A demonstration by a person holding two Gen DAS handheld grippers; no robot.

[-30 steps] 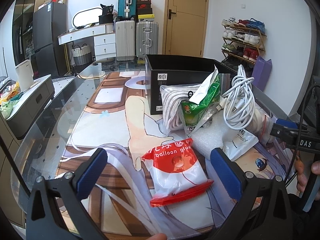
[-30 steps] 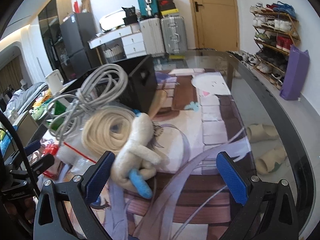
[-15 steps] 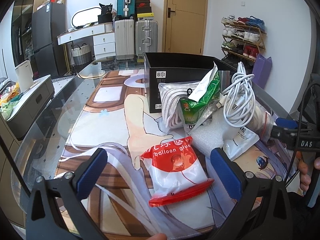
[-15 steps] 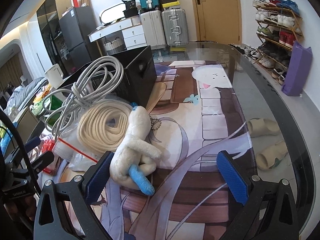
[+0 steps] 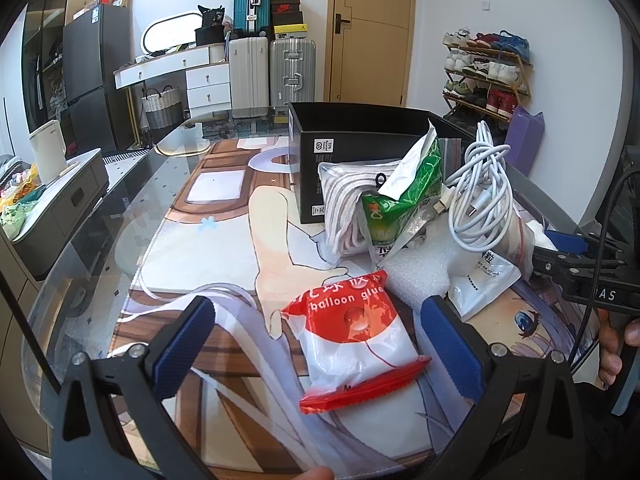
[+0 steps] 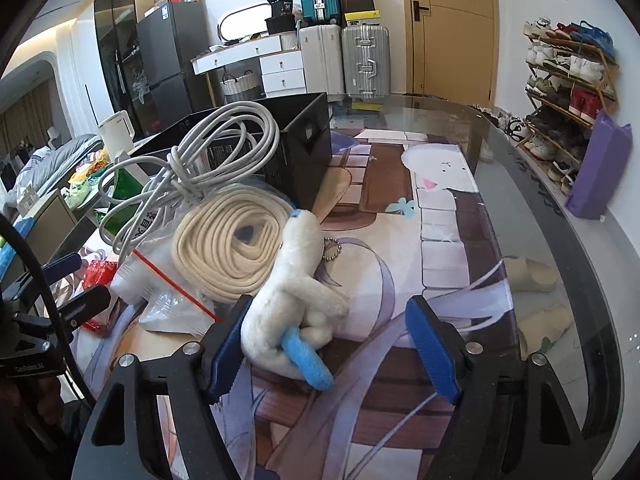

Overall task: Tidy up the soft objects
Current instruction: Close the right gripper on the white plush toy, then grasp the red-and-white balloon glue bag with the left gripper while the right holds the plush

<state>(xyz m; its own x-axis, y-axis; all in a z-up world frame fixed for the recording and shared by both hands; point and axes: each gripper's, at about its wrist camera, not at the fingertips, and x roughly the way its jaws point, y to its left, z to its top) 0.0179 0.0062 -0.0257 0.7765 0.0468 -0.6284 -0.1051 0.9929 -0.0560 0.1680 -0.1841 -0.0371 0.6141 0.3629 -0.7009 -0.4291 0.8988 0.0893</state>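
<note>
right gripper (image 6: 332,340) jaws have just been closing, narrower than before, white plush toy (image 6: 292,304) between them

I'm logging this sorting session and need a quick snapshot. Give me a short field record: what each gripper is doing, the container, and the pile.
right gripper: jaws have just been closing around the plush toy; left pad touches it, right pad still clear
left gripper: open, balloon glue bag between its fingers
container: black box, open top
pile beside box: cream rope coil, white cable bundle, green packet
</note>
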